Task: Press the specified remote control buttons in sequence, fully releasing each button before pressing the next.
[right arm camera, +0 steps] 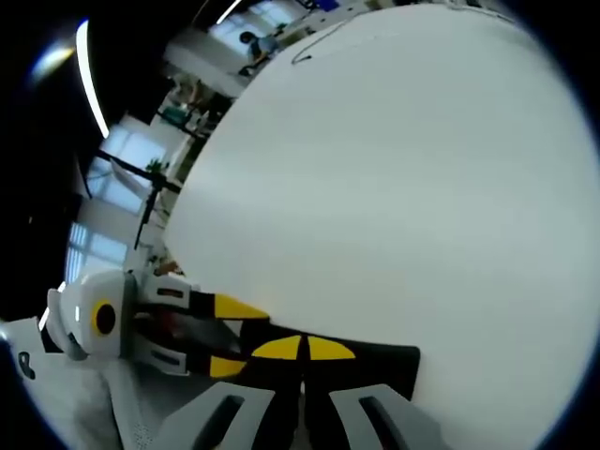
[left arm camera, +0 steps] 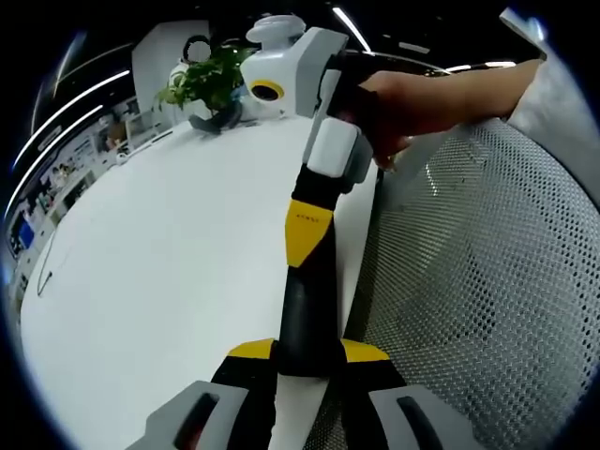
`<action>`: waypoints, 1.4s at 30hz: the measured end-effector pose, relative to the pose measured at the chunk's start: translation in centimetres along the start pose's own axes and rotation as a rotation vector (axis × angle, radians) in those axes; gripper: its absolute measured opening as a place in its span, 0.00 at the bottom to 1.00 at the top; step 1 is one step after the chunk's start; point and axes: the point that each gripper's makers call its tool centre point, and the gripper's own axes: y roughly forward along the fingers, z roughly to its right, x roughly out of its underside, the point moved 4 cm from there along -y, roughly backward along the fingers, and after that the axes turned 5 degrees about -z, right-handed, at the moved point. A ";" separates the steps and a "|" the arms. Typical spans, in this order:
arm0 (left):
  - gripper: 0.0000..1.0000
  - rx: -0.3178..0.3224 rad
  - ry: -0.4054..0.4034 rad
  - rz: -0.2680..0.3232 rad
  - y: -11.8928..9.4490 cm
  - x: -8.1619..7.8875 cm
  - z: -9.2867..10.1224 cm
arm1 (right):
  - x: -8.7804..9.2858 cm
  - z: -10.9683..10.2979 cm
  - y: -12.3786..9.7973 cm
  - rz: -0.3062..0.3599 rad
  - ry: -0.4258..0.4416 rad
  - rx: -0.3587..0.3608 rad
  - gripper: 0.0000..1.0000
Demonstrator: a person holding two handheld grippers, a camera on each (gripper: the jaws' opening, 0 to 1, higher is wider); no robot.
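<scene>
No remote control is visible here. In the left gripper view my left gripper [left arm camera: 307, 354] rises from the bottom, its yellow-tipped jaws apart. Between them reaches the black tip of my right gripper [left arm camera: 306, 364], a white, yellow and black tool coming down from the top, held by a hand [left arm camera: 422, 103]. Whether the jaws press on that tip I cannot tell. In the right gripper view my right gripper [right arm camera: 303, 349] has its yellow tips together, shut on nothing. The left gripper [right arm camera: 255, 339] comes in from the left, its two yellow fingers [right arm camera: 239, 307] spread.
A broad white table [left arm camera: 159, 262] lies under both grippers and spreads across the right gripper view [right arm camera: 394, 187]. A grey mesh chair [left arm camera: 487, 281] stands against the table's edge at the right. A green plant [left arm camera: 211, 80] sits at the far end.
</scene>
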 end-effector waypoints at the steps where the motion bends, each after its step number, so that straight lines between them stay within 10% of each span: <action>1: 0.24 0.000 0.000 0.000 0.0 0.0 0.0 | 0.0 0.0 0.0 0.002 0.005 -0.001 0.00; 42: 0.24 -0.003 -0.006 -0.002 0.0 0.0 0.0 | 0.0 0.2 -1.3 0.018 0.044 -0.013 0.00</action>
